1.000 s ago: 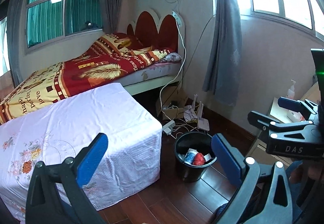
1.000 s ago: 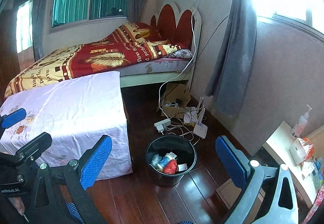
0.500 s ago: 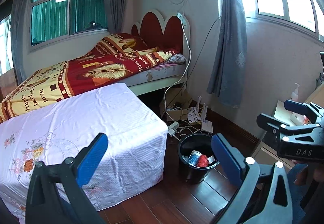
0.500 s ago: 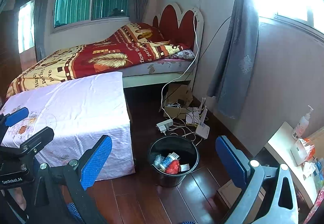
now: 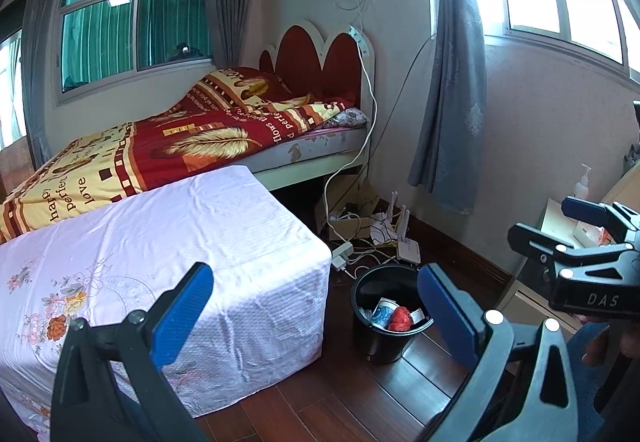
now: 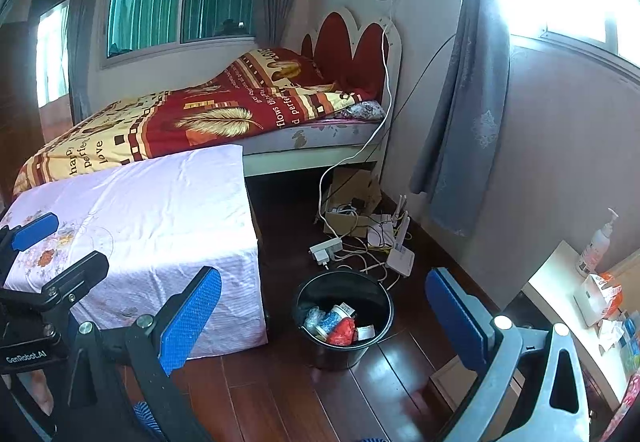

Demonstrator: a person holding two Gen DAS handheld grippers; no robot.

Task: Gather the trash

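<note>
Jaws on both of your grippers stand spread wide with nothing between them: the left gripper (image 5: 314, 308) and the right gripper (image 6: 324, 308) each frame the black bin (image 6: 343, 316) on the floor. Over the last second you have drawn both grippers back and up from the bin; it sits smaller and farther off in both wrist views than it did, and more of the bed's headboard and the wall above it shows. With the jaws released and the trash already lying inside the bin, that retreat reads as the close of a drop, so I judge this part of the collecting done and the next piece, if any, has to be found elsewhere.

Take the bin as your landmark. It is a round, smooth black plastic bucket, glossy at the rim. Inside it lie a crumpled red wrapper (image 6: 342, 332), a blue-and-white printed packet (image 6: 330, 320), a clear crinkled film and a small white scrap. Just behind the bin, cables tangle around a white power strip (image 6: 326, 248) and a white router (image 6: 400, 256) with upright antennas. Left of the bin stands the tabletop draped in pale lilac cloth (image 5: 160, 242), finely textured with a floral print, showing no trash on it. Under the bin, the floor (image 6: 280, 394) is dark polished wood planks. Right of the bin, a low pale shelf (image 6: 560, 294) carries a pump bottle and tissue packs.
</note>
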